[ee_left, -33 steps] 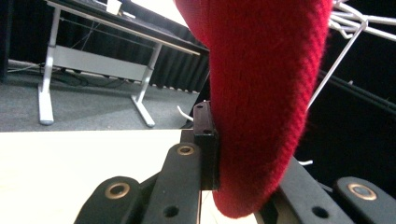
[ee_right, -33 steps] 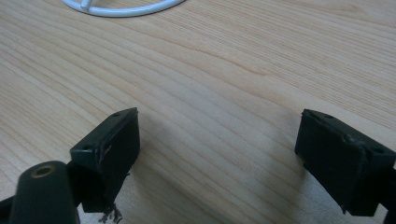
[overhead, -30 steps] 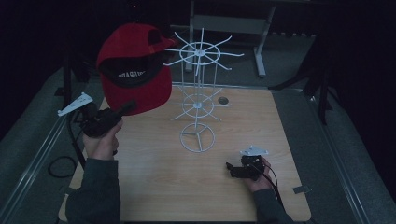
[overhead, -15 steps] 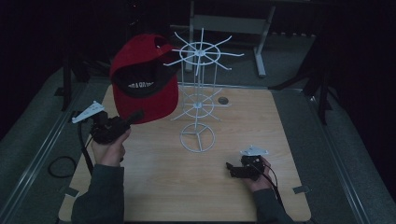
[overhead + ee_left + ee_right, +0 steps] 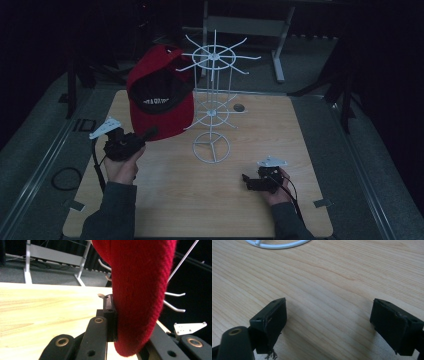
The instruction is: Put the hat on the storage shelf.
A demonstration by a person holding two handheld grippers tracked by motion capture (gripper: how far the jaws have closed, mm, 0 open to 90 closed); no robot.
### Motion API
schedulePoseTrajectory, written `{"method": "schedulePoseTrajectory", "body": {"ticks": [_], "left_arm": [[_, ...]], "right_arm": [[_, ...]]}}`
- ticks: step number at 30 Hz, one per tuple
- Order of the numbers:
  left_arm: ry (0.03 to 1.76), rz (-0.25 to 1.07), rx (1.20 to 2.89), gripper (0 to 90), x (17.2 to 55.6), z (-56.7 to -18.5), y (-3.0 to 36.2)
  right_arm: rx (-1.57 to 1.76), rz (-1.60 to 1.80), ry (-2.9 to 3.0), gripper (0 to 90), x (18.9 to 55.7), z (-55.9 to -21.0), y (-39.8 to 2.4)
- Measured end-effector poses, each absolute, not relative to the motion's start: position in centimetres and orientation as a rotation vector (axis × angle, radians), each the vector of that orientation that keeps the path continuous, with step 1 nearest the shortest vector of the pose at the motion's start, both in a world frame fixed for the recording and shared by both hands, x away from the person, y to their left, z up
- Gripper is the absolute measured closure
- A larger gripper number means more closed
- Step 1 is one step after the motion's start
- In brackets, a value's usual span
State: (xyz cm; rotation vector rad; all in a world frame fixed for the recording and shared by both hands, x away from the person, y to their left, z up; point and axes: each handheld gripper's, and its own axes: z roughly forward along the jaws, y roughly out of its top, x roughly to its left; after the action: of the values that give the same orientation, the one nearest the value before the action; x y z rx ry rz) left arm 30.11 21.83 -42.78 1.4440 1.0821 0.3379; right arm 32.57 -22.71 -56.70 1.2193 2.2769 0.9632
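High view puts the red cap [image 5: 161,97] held up over the table's ten o'clock quarter, its open underside turned toward the camera and its crown just beside the upper spokes of the white wire rack [image 5: 214,100]; I cannot tell whether cloth and wire touch. A second ago the cap hung farther toward nine o'clock, well apart from the rack, and the left gripper [image 5: 148,134] has since swung it in toward the table's centre, so by my reading the job of hanging the cap on a spoke is well into its approach. Left gripper view shows the jaws pressed onto the cap's brim [image 5: 140,297], red fabric pinched between the black pads with rack prongs [image 5: 175,307] standing at three o'clock behind it. The right gripper [image 5: 248,181] has not shifted: it rests low on the wooden table [image 5: 300,130] at five o'clock, and the right gripper view shows its jaws spread wide over bare wood with nothing between them, the rack's ring base [image 5: 278,244] at twelve o'clock. What likely remains is lifting the cap over a spoke tip.
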Motion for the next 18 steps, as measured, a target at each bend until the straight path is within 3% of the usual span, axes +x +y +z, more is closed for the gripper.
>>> {"method": "schedulePoseTrajectory", "body": {"ticks": [10, 18], "left_arm": [[1.101, 0.330, 1.500, 84.0, 30.3, -44.1, 21.3], [1.090, 0.318, 1.495, 66.8, 30.2, -44.6, 21.8]], "right_arm": [[1.220, 0.963, 2.276, 13.7, 32.6, -56.7, -22.7], [1.220, 0.962, 2.276, 13.7, 32.6, -56.7, -22.7]]}}
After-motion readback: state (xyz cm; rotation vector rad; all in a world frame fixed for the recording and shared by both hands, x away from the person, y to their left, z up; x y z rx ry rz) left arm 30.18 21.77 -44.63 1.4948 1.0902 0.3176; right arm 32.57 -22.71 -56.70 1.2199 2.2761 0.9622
